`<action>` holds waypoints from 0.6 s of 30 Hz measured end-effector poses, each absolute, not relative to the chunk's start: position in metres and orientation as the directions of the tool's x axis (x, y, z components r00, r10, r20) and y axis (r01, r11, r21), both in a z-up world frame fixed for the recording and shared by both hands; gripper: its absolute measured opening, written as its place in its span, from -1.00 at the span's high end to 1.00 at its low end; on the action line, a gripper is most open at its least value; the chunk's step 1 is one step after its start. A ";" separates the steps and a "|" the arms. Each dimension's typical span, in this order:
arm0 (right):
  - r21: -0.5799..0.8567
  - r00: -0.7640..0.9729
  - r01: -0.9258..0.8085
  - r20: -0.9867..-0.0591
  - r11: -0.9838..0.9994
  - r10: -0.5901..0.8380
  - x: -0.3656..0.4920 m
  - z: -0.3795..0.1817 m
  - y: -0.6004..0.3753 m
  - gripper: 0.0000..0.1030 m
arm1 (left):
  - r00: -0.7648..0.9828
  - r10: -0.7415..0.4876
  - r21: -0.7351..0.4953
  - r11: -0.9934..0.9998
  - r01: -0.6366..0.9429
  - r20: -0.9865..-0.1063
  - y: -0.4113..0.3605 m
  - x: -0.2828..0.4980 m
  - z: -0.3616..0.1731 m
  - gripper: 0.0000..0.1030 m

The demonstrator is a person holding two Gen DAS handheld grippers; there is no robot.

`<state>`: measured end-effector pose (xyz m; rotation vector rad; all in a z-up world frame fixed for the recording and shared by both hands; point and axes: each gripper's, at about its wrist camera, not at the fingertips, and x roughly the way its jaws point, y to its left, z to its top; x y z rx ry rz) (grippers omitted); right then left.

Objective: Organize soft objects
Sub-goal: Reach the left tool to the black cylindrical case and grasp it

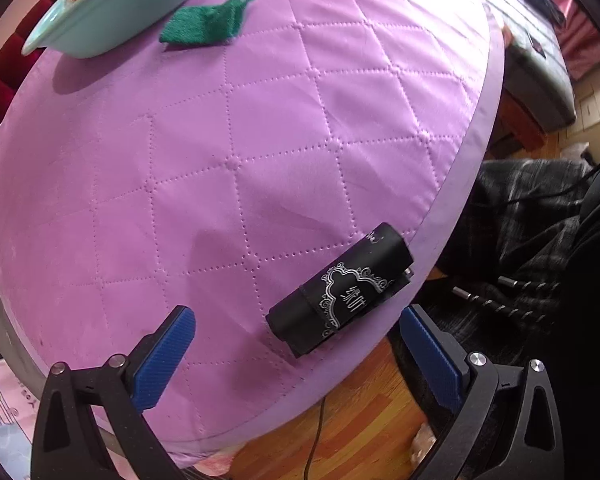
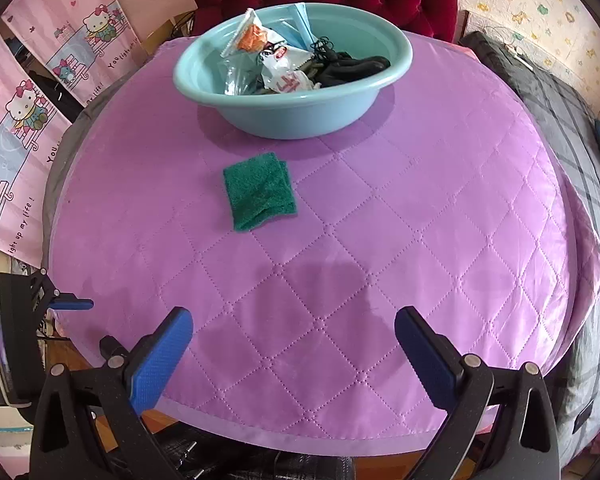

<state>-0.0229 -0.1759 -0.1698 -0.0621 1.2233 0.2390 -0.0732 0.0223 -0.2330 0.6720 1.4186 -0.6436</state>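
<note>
The quilted purple cover (image 2: 380, 240) fills both views, spread over the table and stitched in diamonds, and it lies straight ahead of and under both claws. Next in size, the light blue basin (image 2: 292, 116) sits on the cover far ahead of the right claw (image 2: 294, 354), just left of its centre line; inside it there is a jumble of packets and wrappers (image 2: 278, 68) to the left and dark, soft-looking items (image 2: 348, 66) to the right. From the left claw (image 1: 298, 354), that same basin (image 1: 100, 20) shows far ahead and off to the left.

The green folded cloth (image 2: 258, 192) lies flat on the cover between the right claw and the basin, nearer the basin and apart from it. The left wrist view finds the cloth (image 1: 206, 22) far ahead, just right of the basin.

Smallest of all, the black roll with white ornamental print (image 1: 342, 290) lies on the cover at its near edge, just ahead of the left claw and slightly right of centre, slanted up to the right.

Both claws stand spread wide, blue pads well apart, and grip nothing. The left claw's right finger (image 1: 430, 356) hangs past the cover's edge, over the wooden floor (image 1: 352, 420).
</note>
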 end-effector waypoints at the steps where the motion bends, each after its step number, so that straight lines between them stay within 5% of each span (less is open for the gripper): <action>1: 0.082 0.316 -0.212 -0.937 0.974 0.147 -0.023 -0.171 -0.176 -1.00 | 0.046 -0.001 0.034 0.655 0.754 -0.999 0.021 -0.073 -0.235 -1.00; 7: 0.093 0.296 -0.199 -0.943 0.976 0.150 -0.021 -0.178 -0.177 -1.00 | 0.020 -0.005 0.012 0.638 0.770 -1.000 0.015 -0.067 -0.242 -0.95; 13: 0.099 0.288 -0.191 -0.946 0.977 0.152 -0.018 -0.182 -0.179 -1.00 | 0.005 0.000 0.004 0.608 0.794 -1.000 0.004 -0.064 -0.249 -0.02; 14: 0.100 0.287 -0.191 -0.946 0.977 0.153 -0.017 -0.183 -0.179 -1.00 | 0.005 0.000 0.004 0.603 0.798 -1.000 0.001 -0.065 -0.250 0.28; 18: 0.103 0.287 -0.192 -0.945 0.976 0.156 -0.015 -0.182 -0.179 -1.00 | 0.006 -0.016 -0.005 0.602 0.798 -1.000 -0.004 -0.064 -0.245 0.55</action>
